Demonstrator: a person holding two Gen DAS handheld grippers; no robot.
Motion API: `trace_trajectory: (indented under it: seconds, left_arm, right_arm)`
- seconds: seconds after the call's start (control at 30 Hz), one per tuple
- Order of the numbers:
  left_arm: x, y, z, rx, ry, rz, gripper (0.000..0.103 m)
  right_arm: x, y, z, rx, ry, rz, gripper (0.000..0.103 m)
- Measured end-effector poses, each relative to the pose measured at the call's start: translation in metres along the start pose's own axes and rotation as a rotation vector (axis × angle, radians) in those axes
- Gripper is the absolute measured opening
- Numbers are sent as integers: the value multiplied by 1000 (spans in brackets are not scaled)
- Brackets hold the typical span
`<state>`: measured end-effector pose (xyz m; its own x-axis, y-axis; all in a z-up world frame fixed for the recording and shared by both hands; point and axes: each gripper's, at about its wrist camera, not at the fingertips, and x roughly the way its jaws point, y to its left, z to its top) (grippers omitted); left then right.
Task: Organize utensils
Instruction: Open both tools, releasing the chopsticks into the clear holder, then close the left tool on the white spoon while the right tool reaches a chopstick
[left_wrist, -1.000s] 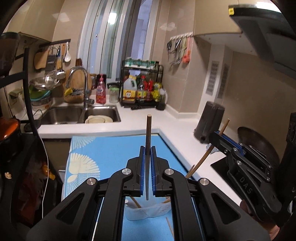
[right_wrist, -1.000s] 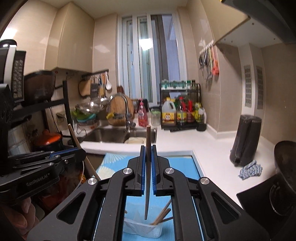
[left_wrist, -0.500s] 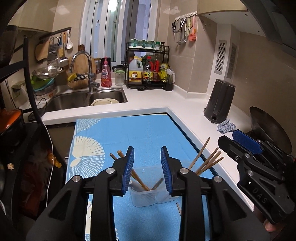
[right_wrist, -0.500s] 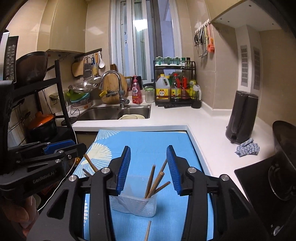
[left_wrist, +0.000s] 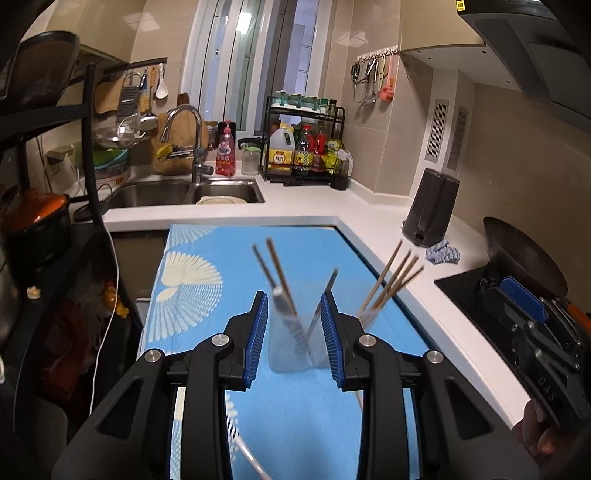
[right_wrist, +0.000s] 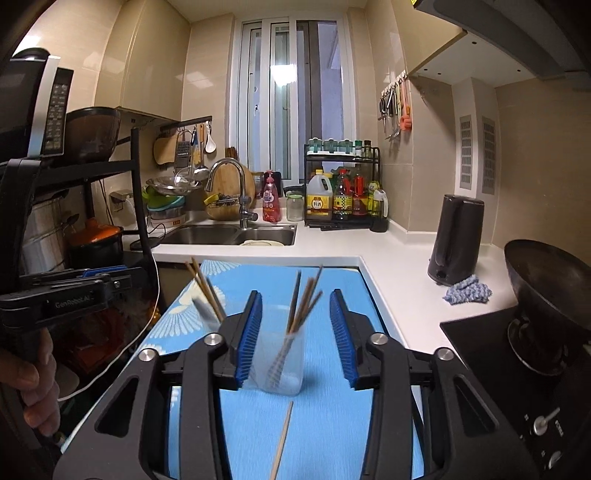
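With the left gripper (left_wrist: 293, 338) empty and open and the right gripper (right_wrist: 295, 332) empty and closing, the loose chopstick (right_wrist: 282, 439) near the mat's (right_wrist: 332, 424) front edge should be pinched gently.

Thin wooden chopsticks (left_wrist: 280, 275) and the clear plastic cup (left_wrist: 286, 343) are motion-blurred; cup compartments cannot be told. Beside the cup, a loose chopstick (right_wrist: 281, 441) is cut off by the bottom edge.

Home kitchen: steel sink (right_wrist: 229, 234) with faucet (right_wrist: 236, 192), condiment rack (right_wrist: 341, 184), hanging utensils (right_wrist: 395, 110), kettle (right_wrist: 456, 240), wok (right_wrist: 546, 284) on stovetop.
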<state>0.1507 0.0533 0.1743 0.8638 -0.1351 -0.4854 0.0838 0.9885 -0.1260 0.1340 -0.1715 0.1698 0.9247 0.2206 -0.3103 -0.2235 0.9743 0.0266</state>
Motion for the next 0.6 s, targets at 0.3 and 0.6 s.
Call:
trace_trajectory:
  seconds: [0.3,0.6]
  left_arm:
    - [2,15,-97,-8,61,29,22]
    - [18,13,-191,-43,185,74,23]
  right_arm:
    - [-8,-7,-79,78,131,24,11]
    - [3,20,-180,63,383,79,20]
